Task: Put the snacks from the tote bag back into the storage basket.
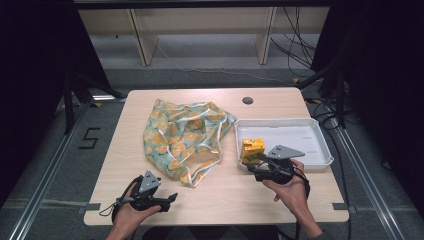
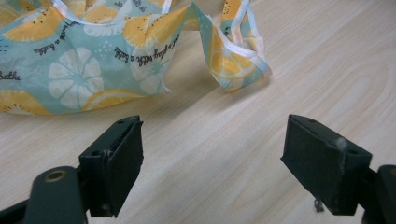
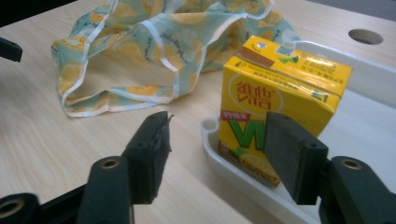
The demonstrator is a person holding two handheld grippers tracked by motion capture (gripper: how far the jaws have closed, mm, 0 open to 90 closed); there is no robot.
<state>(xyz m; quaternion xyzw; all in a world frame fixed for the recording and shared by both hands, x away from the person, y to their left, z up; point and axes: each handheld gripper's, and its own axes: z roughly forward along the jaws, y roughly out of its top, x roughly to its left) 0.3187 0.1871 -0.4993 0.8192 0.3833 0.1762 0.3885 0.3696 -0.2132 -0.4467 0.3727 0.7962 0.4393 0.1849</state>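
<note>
Between the right gripper's [image 3: 215, 156] spread jaws stands the yellow carton [image 3: 275, 100].

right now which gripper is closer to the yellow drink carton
Right. The right gripper sits at the white tray's near-left corner, jaws open just short of the yellow drink carton. The left gripper is across the table, below the lemon-print bag.

Showing a pale wood-grain surface [image 1: 225, 200] with a round hole [image 1: 247, 100] near the far edge. Standing on a grey floor [image 1: 200, 59] bearing a black "5" mark [image 1: 89, 138] at left. Backing onto a light wooden shelf frame [image 1: 144, 42], with black cables [image 1: 296, 47] trailing at far right.
</note>
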